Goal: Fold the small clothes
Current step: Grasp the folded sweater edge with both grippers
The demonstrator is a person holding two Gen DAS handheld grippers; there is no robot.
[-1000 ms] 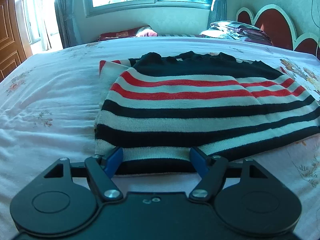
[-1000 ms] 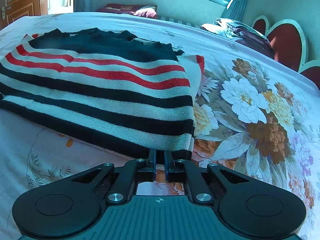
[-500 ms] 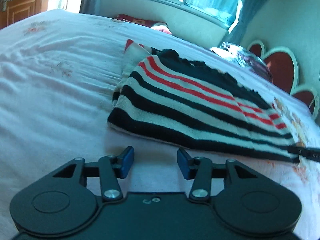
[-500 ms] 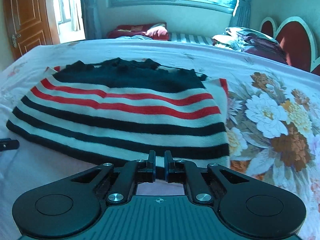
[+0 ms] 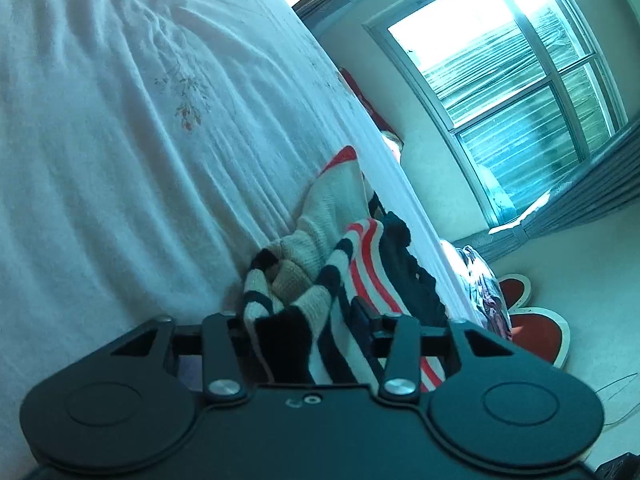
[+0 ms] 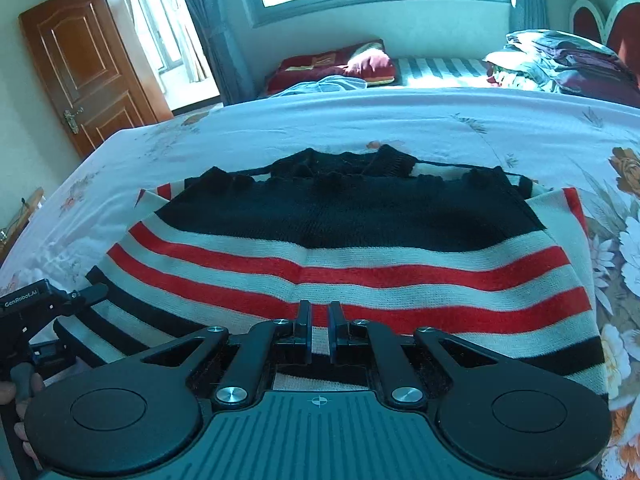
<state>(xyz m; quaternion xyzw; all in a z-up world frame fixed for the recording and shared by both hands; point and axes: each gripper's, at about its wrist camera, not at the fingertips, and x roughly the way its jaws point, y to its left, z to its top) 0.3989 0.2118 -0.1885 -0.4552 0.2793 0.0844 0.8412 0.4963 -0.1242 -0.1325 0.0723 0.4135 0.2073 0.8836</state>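
Note:
A striped sweater point(image 6: 340, 256), black, white and red, lies folded flat on the bed. My right gripper point(image 6: 319, 332) is shut with nothing between its fingers and hovers over the sweater's near stripes. My left gripper point(image 5: 298, 320) is rolled on its side at the sweater's left edge, its jaws wide apart around a bunched fold of the sweater point(image 5: 304, 304). The left gripper also shows at the left edge of the right wrist view point(image 6: 84, 294), its finger reaching onto the sweater's left edge.
The bed point(image 6: 360, 120) has a white floral sheet with large flowers at the right point(image 6: 628, 248). A pile of clothes point(image 6: 560, 60) and a red headboard point(image 6: 624, 20) lie at the back right. A wooden door point(image 6: 80, 64) stands left.
My left gripper has rolled sideways and moved in onto the sweater's left edge, lifting and bunching it between its jaws. My right gripper has moved forward over the sweater, still shut.

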